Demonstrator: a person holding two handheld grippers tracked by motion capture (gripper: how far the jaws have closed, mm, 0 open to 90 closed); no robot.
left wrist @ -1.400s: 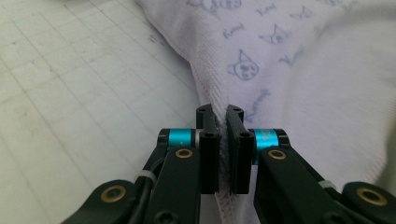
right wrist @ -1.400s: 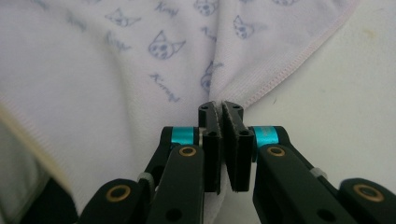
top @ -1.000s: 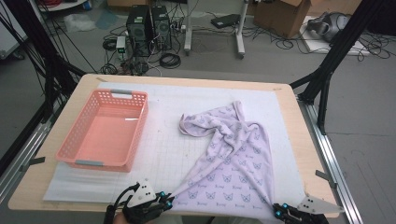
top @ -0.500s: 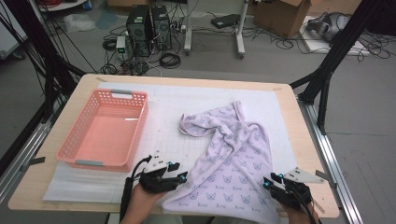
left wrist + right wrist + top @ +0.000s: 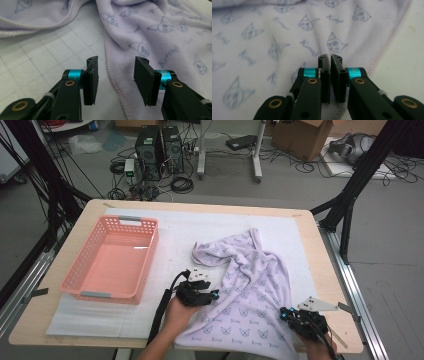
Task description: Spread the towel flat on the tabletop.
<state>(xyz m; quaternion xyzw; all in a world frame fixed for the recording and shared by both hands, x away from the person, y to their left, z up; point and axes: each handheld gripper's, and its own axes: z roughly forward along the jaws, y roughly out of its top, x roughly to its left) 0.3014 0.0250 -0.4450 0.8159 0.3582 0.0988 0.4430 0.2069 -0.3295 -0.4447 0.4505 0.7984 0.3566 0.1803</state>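
A lilac towel (image 5: 250, 280) printed with small cat faces lies crumpled across the white mat, its near end hanging over the table's front edge. My left gripper (image 5: 209, 295) is open at the towel's left side. In the left gripper view its jaws (image 5: 116, 75) straddle the stitched hem of the towel (image 5: 155, 32), just above the mat. My right gripper (image 5: 286, 314) sits at the towel's near right corner. In the right gripper view its jaws (image 5: 329, 60) are shut, hovering low over the printed towel (image 5: 274, 30) close to its hem.
An empty pink plastic basket (image 5: 150, 260) stands on the left half of the white gridded mat (image 5: 165, 245). The wooden table (image 5: 327, 270) has bare strips at its right and left edges. Cables, computer towers and stands sit on the floor beyond.
Both hands have come forward from the table's near edge. The left gripper has reached the towel's left hem; the right one now rests over the near right corner.
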